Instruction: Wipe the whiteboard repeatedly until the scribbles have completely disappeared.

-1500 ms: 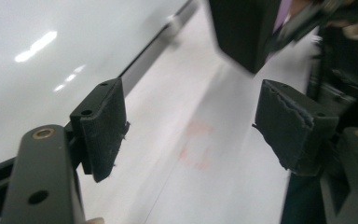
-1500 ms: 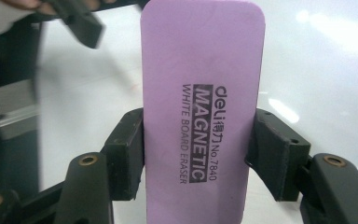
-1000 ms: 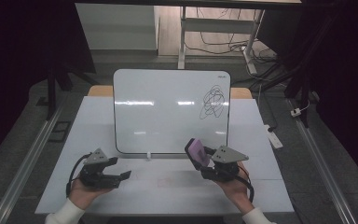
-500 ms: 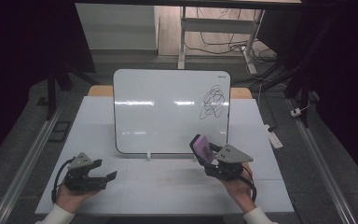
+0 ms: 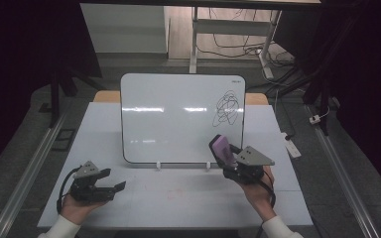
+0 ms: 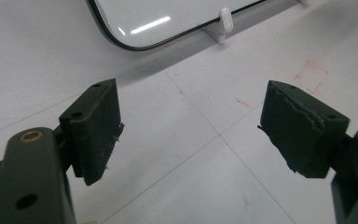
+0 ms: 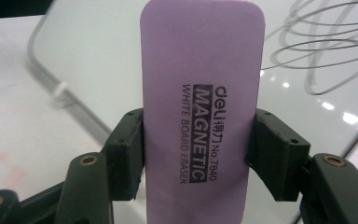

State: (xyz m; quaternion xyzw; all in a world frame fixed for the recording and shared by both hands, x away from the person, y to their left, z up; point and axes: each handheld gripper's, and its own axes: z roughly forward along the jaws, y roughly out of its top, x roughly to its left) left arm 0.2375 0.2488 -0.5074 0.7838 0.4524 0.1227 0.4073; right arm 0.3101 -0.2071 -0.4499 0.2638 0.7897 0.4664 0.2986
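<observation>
White tabletop (image 5: 178,198) carries a propped whiteboard (image 5: 178,119) mid-frame; the right hand-held gripper (image 5: 226,157) clamps a purple eraser (image 7: 200,107) below the scribble (image 5: 227,107), the left hand-held gripper (image 6: 191,130) gapes empty, and hard wiping might topple the board.

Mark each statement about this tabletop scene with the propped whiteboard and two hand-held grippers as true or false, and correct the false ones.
1. The right gripper is shut on a purple rectangular whiteboard eraser. True.
2. The left gripper holds a marker. False: its jaws stand open with nothing between them.
3. The black scribble sits on the right part of the white rectangular whiteboard. True.
4. The whiteboard lies flat on the white table. False: it stands tilted on small white clips.
5. The eraser is pressed against the scribble. False: it is held in front of the board's lower right corner, below the scribble.
</observation>
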